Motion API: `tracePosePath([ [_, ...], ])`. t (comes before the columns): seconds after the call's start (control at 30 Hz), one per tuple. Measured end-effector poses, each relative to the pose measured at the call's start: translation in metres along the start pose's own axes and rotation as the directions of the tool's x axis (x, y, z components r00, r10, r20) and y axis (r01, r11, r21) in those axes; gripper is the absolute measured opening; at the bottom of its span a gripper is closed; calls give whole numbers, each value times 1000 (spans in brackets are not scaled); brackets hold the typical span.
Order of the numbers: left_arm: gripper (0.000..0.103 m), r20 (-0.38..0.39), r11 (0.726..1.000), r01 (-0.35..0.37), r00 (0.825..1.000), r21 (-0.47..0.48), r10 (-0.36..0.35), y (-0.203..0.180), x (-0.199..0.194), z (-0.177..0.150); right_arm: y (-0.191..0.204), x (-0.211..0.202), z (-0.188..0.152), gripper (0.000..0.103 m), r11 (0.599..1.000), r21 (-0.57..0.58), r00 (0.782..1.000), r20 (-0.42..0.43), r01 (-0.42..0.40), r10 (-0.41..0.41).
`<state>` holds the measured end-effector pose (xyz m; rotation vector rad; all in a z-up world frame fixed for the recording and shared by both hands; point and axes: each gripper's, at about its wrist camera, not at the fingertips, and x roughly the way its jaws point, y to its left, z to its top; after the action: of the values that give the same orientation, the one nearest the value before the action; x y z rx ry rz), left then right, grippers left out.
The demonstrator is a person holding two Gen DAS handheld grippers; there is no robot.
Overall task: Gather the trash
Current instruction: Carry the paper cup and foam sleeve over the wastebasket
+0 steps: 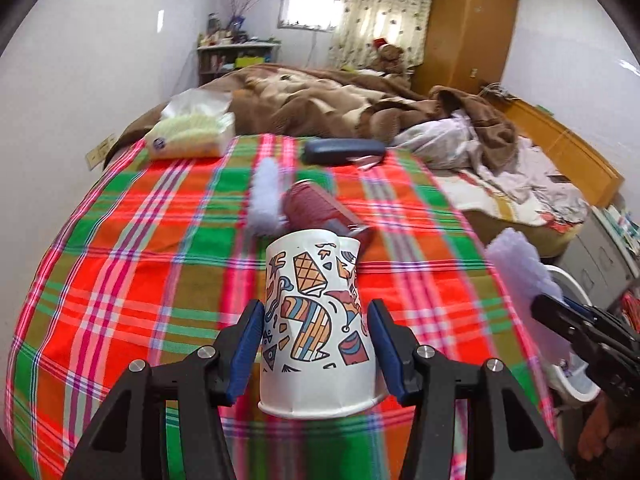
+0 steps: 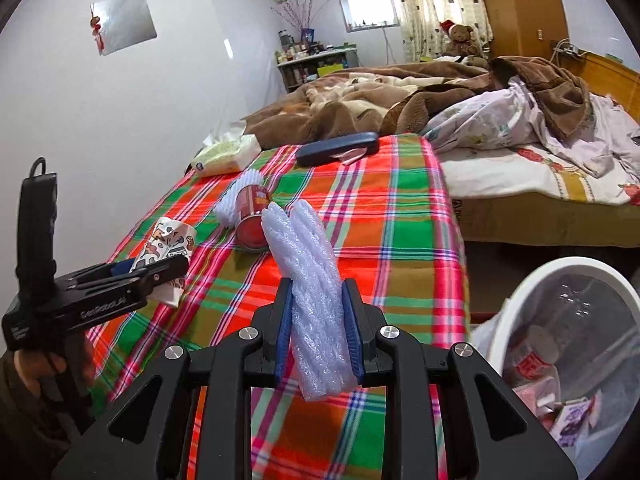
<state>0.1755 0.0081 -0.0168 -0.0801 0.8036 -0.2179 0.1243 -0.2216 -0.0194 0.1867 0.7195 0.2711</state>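
Two grippers work over a table covered in a plaid cloth point(image 1: 120, 280). The left gripper point(image 1: 316, 344) has its jaws closed on one paper cup point(image 1: 316, 320), which is upside down, rim toward the camera and base pointing away over the cloth. The right gripper point(image 2: 318, 332) clamps one roll of white foam wrap point(image 2: 308, 280), its long axis running forward and slightly left, rising above the fingers.

On the cloth lie one red can point(image 1: 316, 208) on its side, its length angled from far left to near right, and a second piece of white foam point(image 1: 266, 196) touching its left side. Both sit just beyond the cup. Farther back are one pack of tissues point(image 1: 192, 136) and one dark glasses case point(image 1: 344, 151).

One white trash bin point(image 2: 560, 344) stands off the table's right edge, already holding wrappers. Behind the table is a bed with a brown blanket point(image 1: 320, 96).
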Motion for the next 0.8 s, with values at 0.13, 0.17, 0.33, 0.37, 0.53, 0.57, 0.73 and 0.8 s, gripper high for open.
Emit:
tracePosePath([
  [0.13, 53, 22, 998, 40, 999, 41, -41, -26, -14, 0, -10, -18, -2, 25, 999, 23, 999, 34, 25, -26],
  [0.17, 54, 28, 997, 55, 998, 57, -56, -34, -18, 0, -13, -21, -2, 25, 999, 28, 999, 40, 28, -29],
  [0.33, 54, 50, 987, 112, 992, 118, -119, -74, -33, -1, -31, -43, -5, 25, 995, 62, 994, 76, 79, -84],
  [0.37, 54, 53, 982, 129, 989, 135, -137, -84, -36, -1, -35, -48, -6, 25, 994, 71, 992, 82, 88, -94],
  [0.53, 54, 57, 966, 174, 981, 193, -188, -122, -43, -5, -55, -68, -12, 25, 983, 112, 981, 106, 149, -161],
  [0.57, 54, 56, 962, 184, 978, 200, -199, -128, -44, -6, -58, -70, -13, 25, 981, 118, 980, 106, 155, -168],
  [0.73, 54, 40, 943, 225, 969, 243, -242, -159, -43, -10, -78, -86, -19, 25, 965, 160, 967, 118, 206, -226],
  [0.8, 54, 36, 936, 240, 966, 259, -257, -171, -42, -11, -87, -90, -21, 25, 958, 180, 961, 121, 224, -248],
])
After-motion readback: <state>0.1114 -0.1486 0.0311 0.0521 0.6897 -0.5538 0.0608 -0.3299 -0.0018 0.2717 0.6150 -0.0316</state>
